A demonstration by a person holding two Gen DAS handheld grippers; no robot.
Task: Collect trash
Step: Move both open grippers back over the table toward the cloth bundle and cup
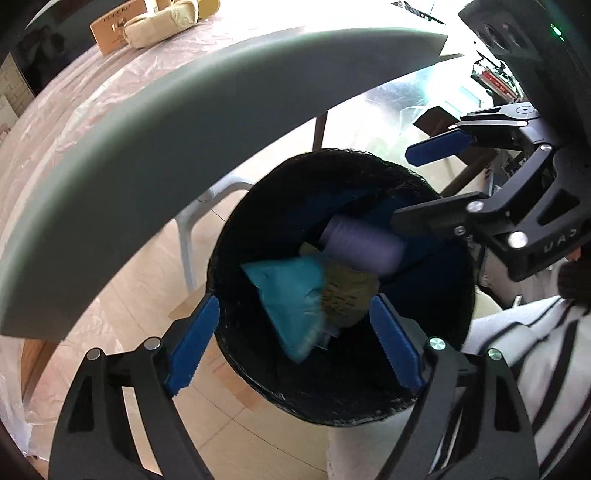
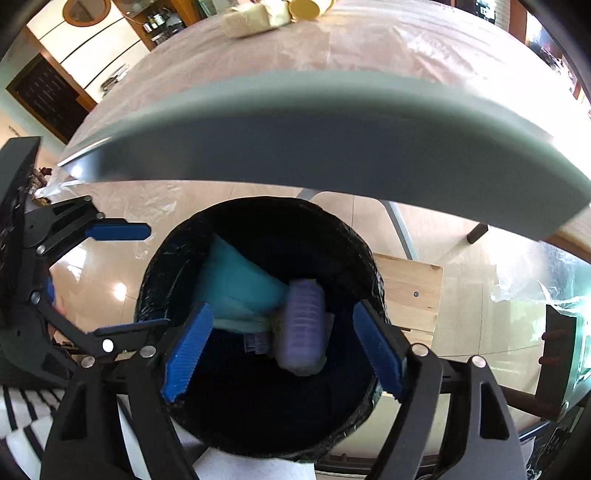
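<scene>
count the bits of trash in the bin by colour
teal packet: 1
purple ribbed cylinder: 1
yellowish wrapper: 1
total: 3 visible in the black bin; anything lower down is too dark to tell

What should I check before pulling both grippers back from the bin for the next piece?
1. Left gripper open, nothing between pads: ok.
2. Right gripper open, empty: ok.
3. Teal bag below the black bin rim: ok.
4. Purple cylinder inside bin: ok.
5. Items settled: cannot tell, both blurred.
6. Trash left on table: ok, beige bundle remains.
</scene>
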